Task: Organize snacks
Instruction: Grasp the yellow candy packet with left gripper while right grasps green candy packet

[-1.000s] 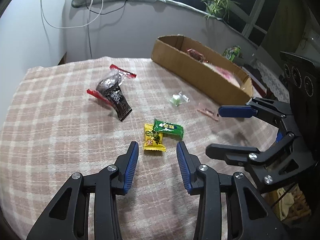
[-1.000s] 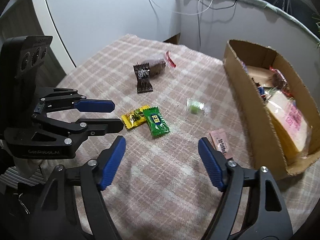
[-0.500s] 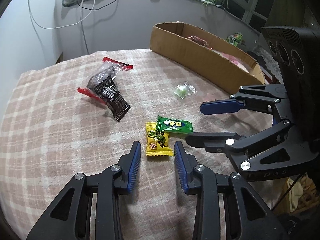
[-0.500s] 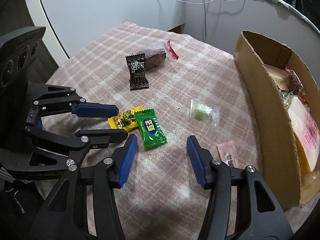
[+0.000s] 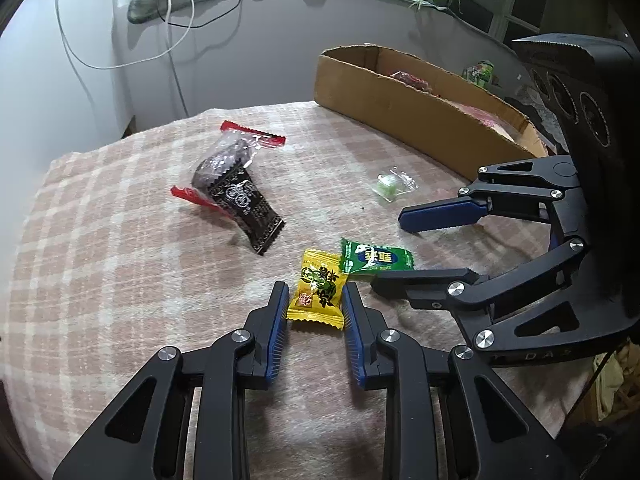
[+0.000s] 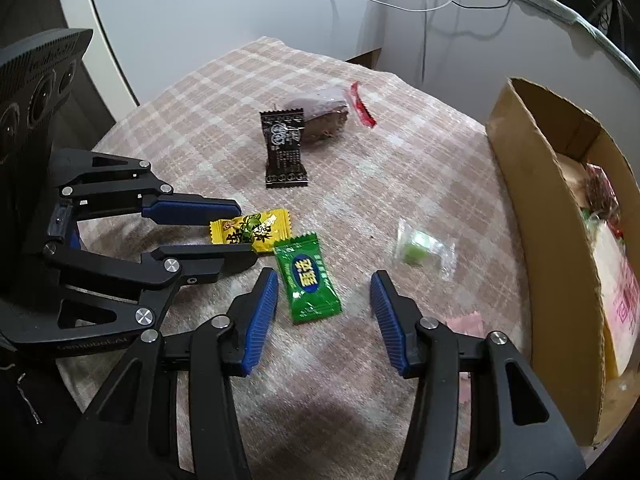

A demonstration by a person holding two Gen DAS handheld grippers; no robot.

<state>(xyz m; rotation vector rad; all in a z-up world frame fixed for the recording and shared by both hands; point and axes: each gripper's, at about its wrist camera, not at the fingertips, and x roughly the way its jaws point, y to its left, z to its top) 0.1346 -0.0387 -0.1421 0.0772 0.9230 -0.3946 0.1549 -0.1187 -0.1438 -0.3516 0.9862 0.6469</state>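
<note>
I have the left gripper (image 5: 314,300) low at the centre of its frame, jaws parted just wider than the yellow candy (image 5: 318,291) that lies between the tips on the checked cloth (image 5: 100,264); I see no pad touching the wrapper. In that view the candy's long axis runs up the frame along the fingers, crimped ends near and far. Its upper right corner meets the green candy (image 5: 376,257), whose long axis runs across the frame, toward the right gripper (image 5: 416,246) entering from the right edge. My right-wrist view turns this around: the yellow candy (image 6: 250,230) lies crosswise at centre left between the left gripper's (image 6: 240,234) fingers, and the green candy (image 6: 310,278) runs up the frame, tilted left at the top, inside the right gripper's (image 6: 324,294) wide-open jaws, nearer the left pad and touching neither. Only this view shows inside the box (image 6: 556,240) at the right edge, with packets in it, and a pink sachet (image 6: 466,325) mostly hidden behind the right finger. The black packet (image 5: 244,208) sits at centre left of the left view, leaning on a clear red-ended wrapper (image 5: 228,152); a small clear-wrapped green sweet (image 5: 390,185) lies near the box (image 5: 420,120).
</note>
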